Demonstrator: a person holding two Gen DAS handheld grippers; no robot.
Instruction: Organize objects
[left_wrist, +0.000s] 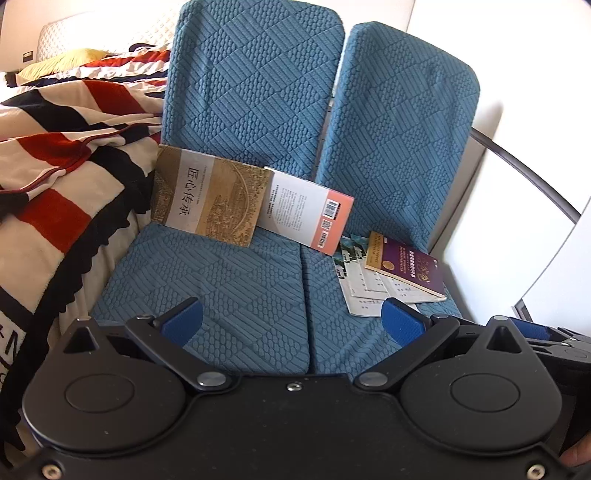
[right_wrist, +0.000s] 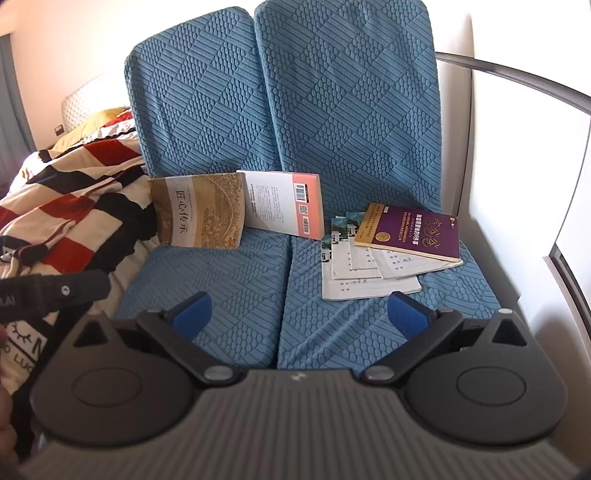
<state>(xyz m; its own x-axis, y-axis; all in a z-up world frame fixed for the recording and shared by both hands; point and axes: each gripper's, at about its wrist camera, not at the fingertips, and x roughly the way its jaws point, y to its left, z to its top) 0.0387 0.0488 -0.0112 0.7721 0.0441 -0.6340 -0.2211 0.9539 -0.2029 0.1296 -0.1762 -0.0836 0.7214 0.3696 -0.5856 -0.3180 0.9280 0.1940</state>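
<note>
Both my grippers, left gripper (left_wrist: 293, 319) and right gripper (right_wrist: 301, 312), hang spread wide and empty over the blue seat cushions (right_wrist: 221, 280). Further back, pamphlets (right_wrist: 365, 275) under a purple book (right_wrist: 413, 230); tan book (right_wrist: 201, 214) and white-orange book (right_wrist: 284, 203) lean against the backrest.

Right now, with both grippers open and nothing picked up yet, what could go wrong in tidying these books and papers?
1. The brown book and the white-and-salmon book lean on the blue backrest, overlapping; pulling one may topple the other.
2. The purple book lies on loose paper sheets; lifting it could drag them.
3. Flat sheets on soft cushion may crumple under the right gripper.
</note>
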